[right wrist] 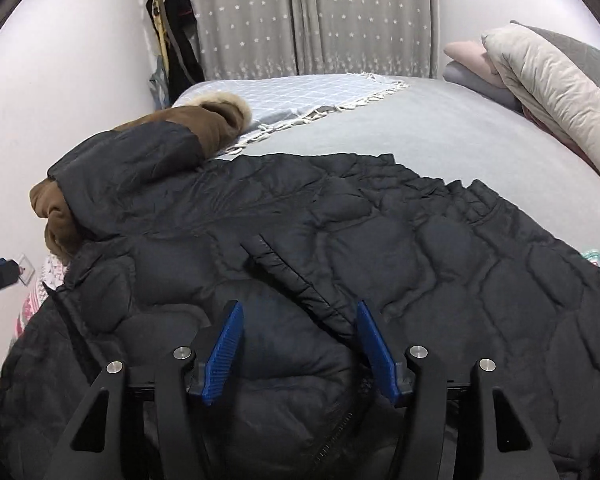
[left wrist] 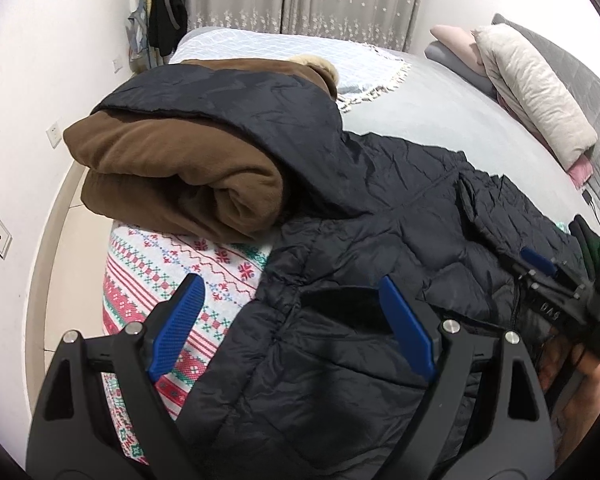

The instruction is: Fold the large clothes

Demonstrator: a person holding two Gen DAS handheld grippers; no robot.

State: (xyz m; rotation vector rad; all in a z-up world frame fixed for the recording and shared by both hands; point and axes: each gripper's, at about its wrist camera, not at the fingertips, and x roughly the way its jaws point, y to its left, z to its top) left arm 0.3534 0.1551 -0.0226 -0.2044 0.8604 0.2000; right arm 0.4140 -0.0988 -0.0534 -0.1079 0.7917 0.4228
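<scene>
Left wrist view looks down on a black quilted jacket spread over a bed, filling the centre and lower right of the frame. One sleeve drapes up over a folded brown coat at the upper left, which rests on a patterned blanket showing at the lower left. The left gripper hangs just above the jacket's edge with its blue pads wide apart and nothing between them. At the right edge of the frame the right gripper lies low against the jacket, with a hand behind it.

Right wrist view shows the same jacket across the lower two thirds of the frame, its zipper edge running diagonally through the middle. The right gripper has its fingers parted and no fabric is pinched between them; the jacket lies beneath and the pads do not press on it. The brown coat with a pale fur trim sits at the upper left. Folded pillows and bedding are stacked at the upper right, and star-patterned curtains hang at the top centre.
</scene>
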